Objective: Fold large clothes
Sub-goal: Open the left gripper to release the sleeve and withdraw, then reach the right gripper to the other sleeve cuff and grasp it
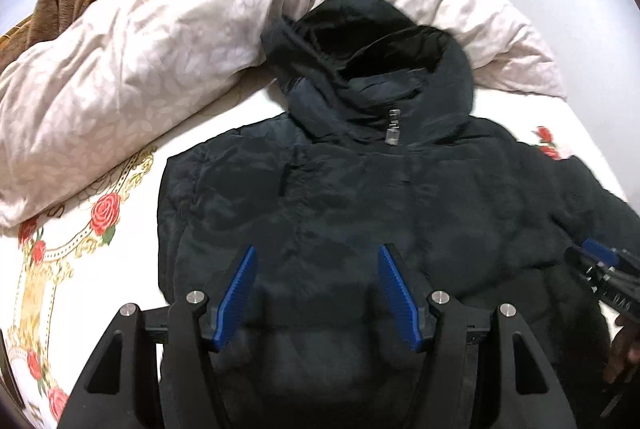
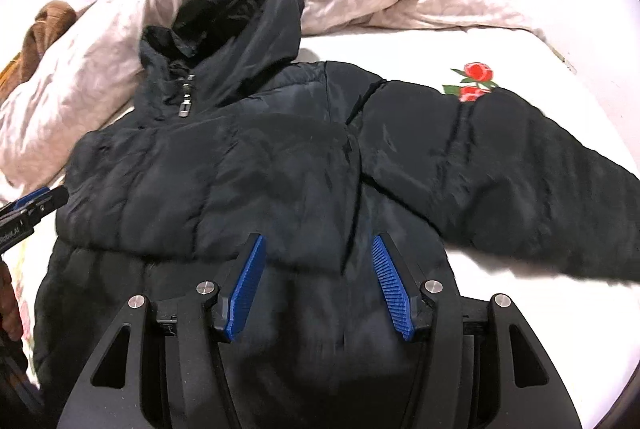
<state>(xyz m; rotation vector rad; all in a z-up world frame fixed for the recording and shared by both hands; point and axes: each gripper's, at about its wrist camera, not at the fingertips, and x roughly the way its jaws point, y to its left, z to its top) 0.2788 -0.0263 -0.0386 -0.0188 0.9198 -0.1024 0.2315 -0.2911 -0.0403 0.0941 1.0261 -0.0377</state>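
Left gripper (image 1: 316,293) and right gripper (image 2: 318,285): both spread, empty, above jacket (image 2: 248,165) on bed (image 2: 400,53). Recommended: pinch outstretched sleeve (image 2: 500,165), fold across chest.

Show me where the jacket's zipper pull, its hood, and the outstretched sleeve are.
zipper pull (image 1: 393,128), left wrist view, on the metal tab.
hood (image 2: 240,29), right wrist view, on its outer shell.
outstretched sleeve (image 2: 500,165), right wrist view, mid-sleeve.
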